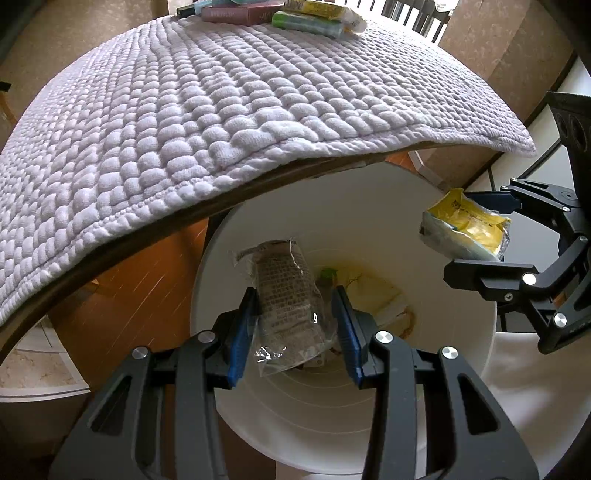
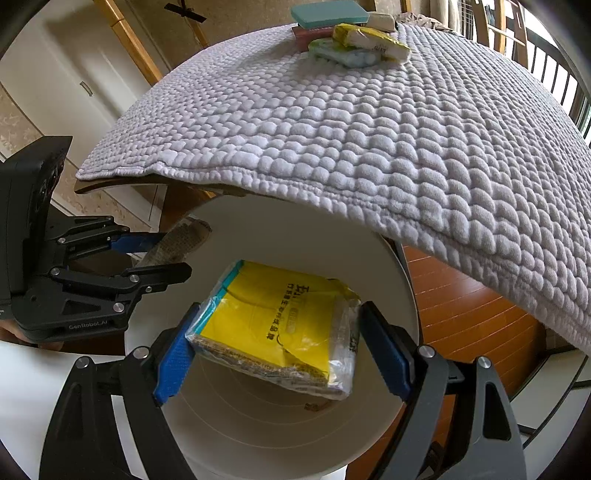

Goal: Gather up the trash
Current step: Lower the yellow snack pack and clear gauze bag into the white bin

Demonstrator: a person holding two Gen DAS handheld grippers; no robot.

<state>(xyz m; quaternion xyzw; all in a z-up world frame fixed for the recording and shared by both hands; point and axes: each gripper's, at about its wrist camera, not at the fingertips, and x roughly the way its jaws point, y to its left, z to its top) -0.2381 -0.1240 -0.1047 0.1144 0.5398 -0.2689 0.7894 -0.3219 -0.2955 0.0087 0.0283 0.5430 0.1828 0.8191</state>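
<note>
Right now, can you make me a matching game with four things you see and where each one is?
Things:
1. crumpled clear plastic wrapper
2. yellow plastic packet
3. round white plastic bin
4. teal flat box

Places:
A. on the pile at the far end of the quilted grey cloth
B. pinched in the left tool
C. under both tools
D. pinched in the right tool

Pairs: 1-B, 2-D, 3-C, 4-A

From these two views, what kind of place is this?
Probably a room in a home. A table is covered with a quilted cloth, the floor is wooden boards, and a white bin stands beside the table. A closed door shows behind.
</note>
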